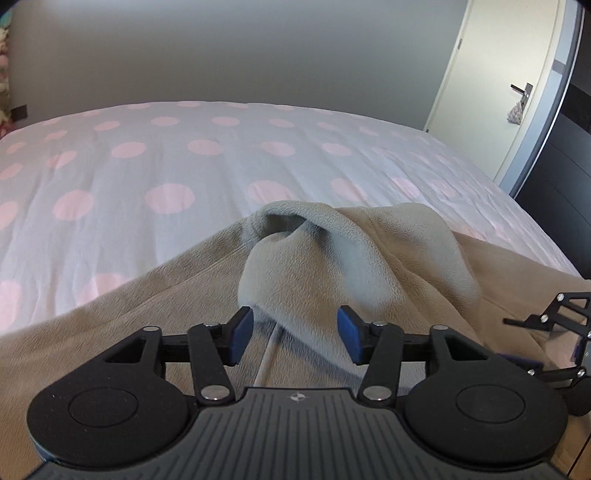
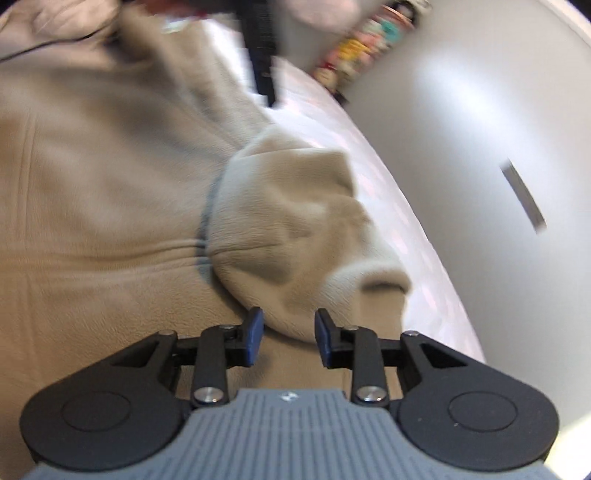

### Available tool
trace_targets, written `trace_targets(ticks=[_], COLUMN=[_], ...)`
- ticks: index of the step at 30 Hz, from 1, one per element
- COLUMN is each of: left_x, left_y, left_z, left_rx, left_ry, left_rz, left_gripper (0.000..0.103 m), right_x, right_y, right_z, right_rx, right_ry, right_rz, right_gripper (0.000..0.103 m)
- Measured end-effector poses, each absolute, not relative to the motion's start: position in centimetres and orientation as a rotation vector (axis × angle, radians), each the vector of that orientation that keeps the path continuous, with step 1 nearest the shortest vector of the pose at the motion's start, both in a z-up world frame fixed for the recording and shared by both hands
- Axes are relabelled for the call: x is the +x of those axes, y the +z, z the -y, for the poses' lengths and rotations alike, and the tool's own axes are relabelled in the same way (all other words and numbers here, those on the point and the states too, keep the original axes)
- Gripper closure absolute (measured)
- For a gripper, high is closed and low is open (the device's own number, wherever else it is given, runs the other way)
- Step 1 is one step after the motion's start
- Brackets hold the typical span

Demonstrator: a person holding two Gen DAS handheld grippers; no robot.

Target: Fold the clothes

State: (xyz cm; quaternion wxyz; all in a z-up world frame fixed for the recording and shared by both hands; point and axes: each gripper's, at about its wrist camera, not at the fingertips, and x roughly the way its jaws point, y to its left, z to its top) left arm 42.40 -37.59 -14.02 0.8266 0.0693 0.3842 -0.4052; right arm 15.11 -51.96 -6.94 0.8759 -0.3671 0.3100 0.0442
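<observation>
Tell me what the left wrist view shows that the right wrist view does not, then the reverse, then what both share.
Only the left wrist view: a cream door with a metal handle, a dark wardrobe, clear pink dots on the bedspread, and a white drawstring.

Only the right wrist view: blurred colourful items against the far wall, and a grey seam where the hood meets the body.

Both: the beige fleece hoodie on the bed, its bunched hood lying ahead of open jaws; the left gripper and right gripper grip nothing.
</observation>
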Motion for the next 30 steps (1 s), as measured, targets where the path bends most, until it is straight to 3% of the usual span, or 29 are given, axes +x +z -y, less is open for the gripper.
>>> trace_targets(ticks=[9,17,20,22,23,24,27,30], left_x=[45.9,48.5,48.9,49.2,49.3,49.3,49.0,48.5], left_y=[-13.6,-20.0,-20.9,-21.2,-21.2,-21.1,-20.5,-19.6], left_z=[36.4,37.3,37.4,37.4,37.4,37.4,36.6,35.4], left_rx=[-0.048,-0.332,-0.372,-0.403,-0.414,-0.404,-0.404,-0.349], left_ry=[-0.765,-0.736,-0.753,-0.773,-0.777,-0.767,-0.766,-0.795], left_rz=[-0.846,-0.959,-0.939,-0.921,-0.918,-0.919,-0.919,-0.921], left_gripper=[0.045,0.045,0.045,0.051,0.061,0.078,0.096,0.098], right_x=[19.8,22.7,22.9,22.7,22.5,22.3,21.1,19.7], right_y=[-2.0,-8.2,-9.8,-10.4,-10.4,-10.3,-9.1,-7.7], right_z=[60.9,68.9,70.3,70.9,71.0,70.9,70.0,68.8], right_rx=[-0.029,0.647,0.772,0.84,0.865,0.867,0.842,0.767], right_ry=[-0.185,-0.288,-0.268,-0.253,-0.246,-0.252,-0.259,-0.284], right_rz=[-0.678,-0.58,-0.543,-0.509,-0.491,-0.484,-0.434,-0.439], right_gripper=[0.07,0.055,0.055,0.061,0.077,0.092,0.096,0.096])
